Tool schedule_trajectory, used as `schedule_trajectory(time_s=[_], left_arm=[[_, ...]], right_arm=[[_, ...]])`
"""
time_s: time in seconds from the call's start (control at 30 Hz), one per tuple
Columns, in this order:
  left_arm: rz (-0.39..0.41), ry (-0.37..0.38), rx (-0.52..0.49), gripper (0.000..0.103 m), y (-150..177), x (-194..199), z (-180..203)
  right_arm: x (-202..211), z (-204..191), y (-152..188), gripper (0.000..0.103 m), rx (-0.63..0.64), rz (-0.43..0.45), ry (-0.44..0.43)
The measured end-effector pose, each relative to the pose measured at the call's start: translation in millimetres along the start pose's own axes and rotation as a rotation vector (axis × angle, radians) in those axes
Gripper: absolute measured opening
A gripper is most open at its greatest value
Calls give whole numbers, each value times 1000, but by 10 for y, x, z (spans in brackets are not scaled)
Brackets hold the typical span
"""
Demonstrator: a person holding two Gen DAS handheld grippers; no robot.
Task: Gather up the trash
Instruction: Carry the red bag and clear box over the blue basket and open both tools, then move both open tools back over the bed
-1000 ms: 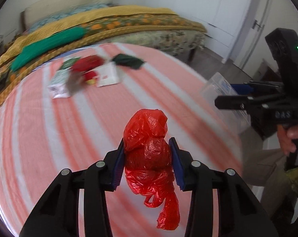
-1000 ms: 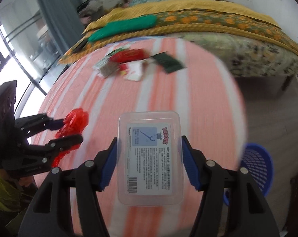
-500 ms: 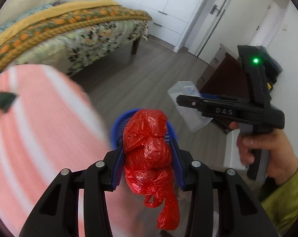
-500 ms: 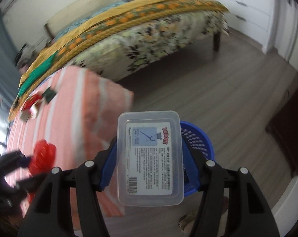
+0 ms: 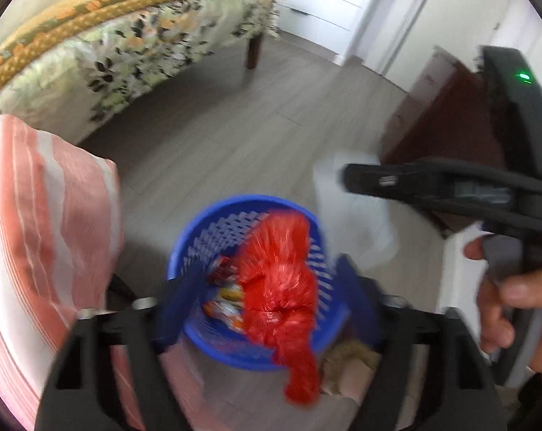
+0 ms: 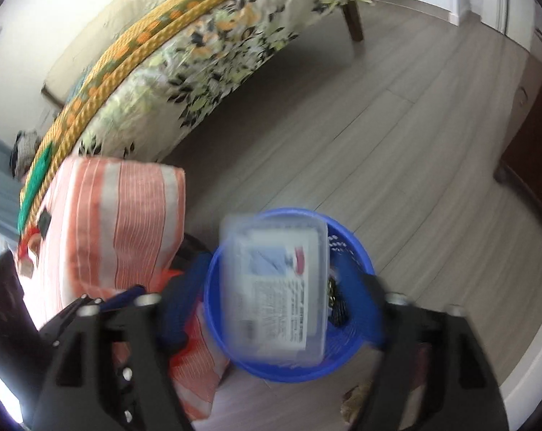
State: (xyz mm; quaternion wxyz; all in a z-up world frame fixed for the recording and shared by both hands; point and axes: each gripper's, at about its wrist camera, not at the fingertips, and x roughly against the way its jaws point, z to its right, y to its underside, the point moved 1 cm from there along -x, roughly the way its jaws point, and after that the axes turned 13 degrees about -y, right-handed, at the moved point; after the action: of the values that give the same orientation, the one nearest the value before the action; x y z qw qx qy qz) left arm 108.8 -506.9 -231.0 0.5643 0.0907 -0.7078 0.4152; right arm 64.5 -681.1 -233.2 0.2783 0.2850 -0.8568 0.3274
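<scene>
Left wrist view: left gripper (image 5: 262,294) spread wide; red bag (image 5: 280,287), blurred, seemingly loose over blue basket (image 5: 202,248) at lower centre. Right gripper (image 6: 271,294) likewise spread; clear plastic box (image 6: 276,287) over basket.

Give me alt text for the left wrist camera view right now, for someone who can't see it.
A crumpled red plastic bag hangs blurred between the open left gripper fingers, directly over a blue mesh wastebasket holding some wrappers. The basket stands on a grey wood floor beside an orange-striped cover, with the right gripper and a clear plastic box at right.
</scene>
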Motion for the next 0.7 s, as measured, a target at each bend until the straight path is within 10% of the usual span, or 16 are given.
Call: schedule_trajectory(time_s=[0.3,0.7], left_arm=[[183,-22,36,97,109,860,-292],[151,-246,164,98,1609,1932,-1733]], right_arm=[[463,-218,41,93,86,169,71],[-91,-1857,1240,93,525,76,37]])
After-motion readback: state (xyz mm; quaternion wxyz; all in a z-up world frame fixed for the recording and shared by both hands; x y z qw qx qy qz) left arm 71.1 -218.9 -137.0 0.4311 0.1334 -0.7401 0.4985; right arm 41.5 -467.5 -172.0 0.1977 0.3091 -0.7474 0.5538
